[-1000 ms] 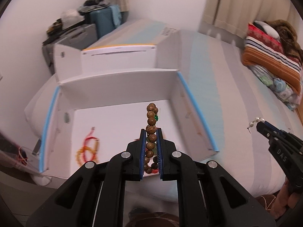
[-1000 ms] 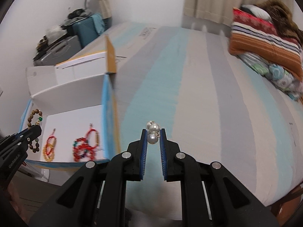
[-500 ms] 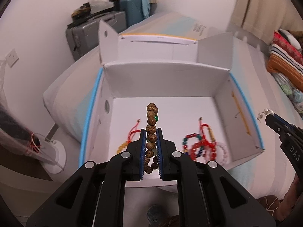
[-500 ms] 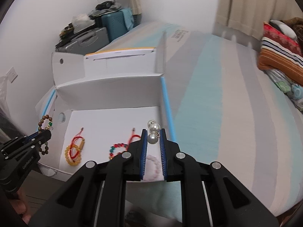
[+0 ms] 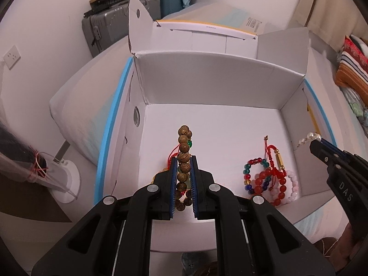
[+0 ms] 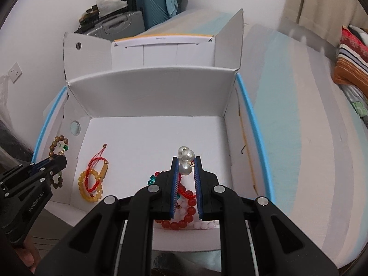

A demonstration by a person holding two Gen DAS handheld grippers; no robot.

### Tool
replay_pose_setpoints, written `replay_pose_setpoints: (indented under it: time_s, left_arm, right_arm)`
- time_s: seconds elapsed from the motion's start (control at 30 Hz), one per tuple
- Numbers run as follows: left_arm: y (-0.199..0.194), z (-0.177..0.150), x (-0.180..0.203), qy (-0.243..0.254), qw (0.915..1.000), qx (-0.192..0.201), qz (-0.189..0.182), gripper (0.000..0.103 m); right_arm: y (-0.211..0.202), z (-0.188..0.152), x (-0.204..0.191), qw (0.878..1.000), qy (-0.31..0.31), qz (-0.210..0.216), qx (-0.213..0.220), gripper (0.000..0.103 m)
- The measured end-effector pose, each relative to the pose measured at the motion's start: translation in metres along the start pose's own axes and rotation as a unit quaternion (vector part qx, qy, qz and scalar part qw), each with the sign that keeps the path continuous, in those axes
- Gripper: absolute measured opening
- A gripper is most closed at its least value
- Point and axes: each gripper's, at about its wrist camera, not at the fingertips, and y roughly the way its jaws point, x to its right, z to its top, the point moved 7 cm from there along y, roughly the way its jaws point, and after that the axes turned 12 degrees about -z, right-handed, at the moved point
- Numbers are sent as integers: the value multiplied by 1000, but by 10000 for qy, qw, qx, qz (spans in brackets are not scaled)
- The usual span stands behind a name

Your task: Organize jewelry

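Note:
My left gripper [image 5: 183, 159] is shut on a brown wooden bead bracelet [image 5: 184, 155] with one green bead, held above the left part of the open white box [image 5: 207, 87]. My right gripper [image 6: 185, 161] is shut on a pearl piece [image 6: 186, 158], held above the box's right part. On the box floor lie a yellow and red bracelet [image 6: 92, 179] at the left and a heap of red, multicoloured and pink bead bracelets [image 5: 269, 179] at the right. The right gripper shows in the left wrist view [image 5: 315, 139], and the left gripper in the right wrist view [image 6: 61, 158].
The box stands on a striped bed [image 6: 299, 115] with its flaps up. Suitcases [image 5: 119, 23] stand against the wall behind it. Folded striped bedding [image 6: 352, 64] lies at the far right. A wall socket [image 5: 10, 56] is at the left.
Both grippers have moved left and forward from over the bed until they are over the box, each still holding its piece.

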Motion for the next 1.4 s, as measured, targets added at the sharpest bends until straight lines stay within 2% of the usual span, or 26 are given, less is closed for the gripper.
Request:
replay_pose_setpoints:
  time_s: [0.3, 0.37, 0.43, 0.5, 0.53, 0.6, 0.83, 0.93, 1.4]
  left_arm:
    - [5, 4, -2, -22, 10000, 28, 55, 14]
    - [0, 6, -2, -38, 9999, 72, 65, 21]
    - [-8, 7, -2, -37, 9997, 195, 112, 37]
    - [-17, 6, -2, -40, 9994, 300, 169, 49]
    - [-20, 5, -2, -32, 9992, 341, 197, 54]
    - [-29, 2, -2, -20, 9989, 433, 196, 62]
    - [-59, -17, -3, 7, 9972, 696, 278, 92]
    - [-71, -26, -3, 45, 9963, 800, 305, 97]
    - [-97, -71, -8, -18, 9956, 903, 230, 97]
  right_arm:
    - [5, -4, 0, 9999, 67, -35, -114, 14]
    - [2, -5, 0, 10000, 52, -18, -83, 17]
    - [-2, -4, 1, 10000, 64, -24, -38, 31]
    - [-10, -4, 3, 9999, 86, -41, 76, 47]
    - [-14, -5, 4, 9999, 102, -38, 111, 51]
    - [-22, -6, 5, 9997, 157, -11, 195, 67]
    - [-54, -17, 7, 9986, 173, -50, 499, 91]
    - [-63, -24, 11, 9983, 257, -34, 524, 95]
    - [-93, -76, 14, 9983, 137, -86, 555, 95]
